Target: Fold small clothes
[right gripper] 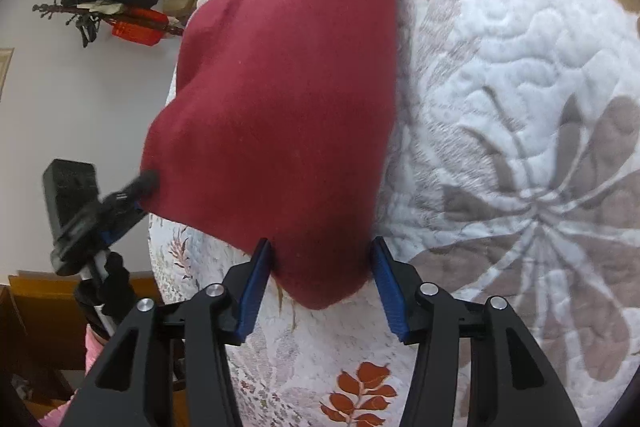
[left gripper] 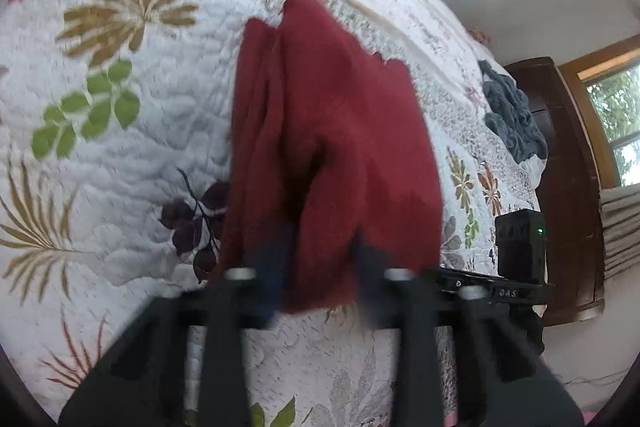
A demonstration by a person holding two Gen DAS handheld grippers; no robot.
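Note:
A dark red cloth hangs bunched over the floral quilt. Its near fold fills the gap between my left gripper fingers, which are blurred and pressed onto it. From the right wrist view, the left gripper pinches the red cloth at its left corner and holds it off the bed. My right gripper is open, its blue pads wide apart on either side of the cloth's lower corner. The body of the right gripper shows as a black box beside the cloth.
A grey-blue garment lies crumpled near the bed's far edge. Dark wooden furniture and a window stand beyond it. A wall rack with dark and red items hangs past the bed's left edge. Quilt stretches bare to the right.

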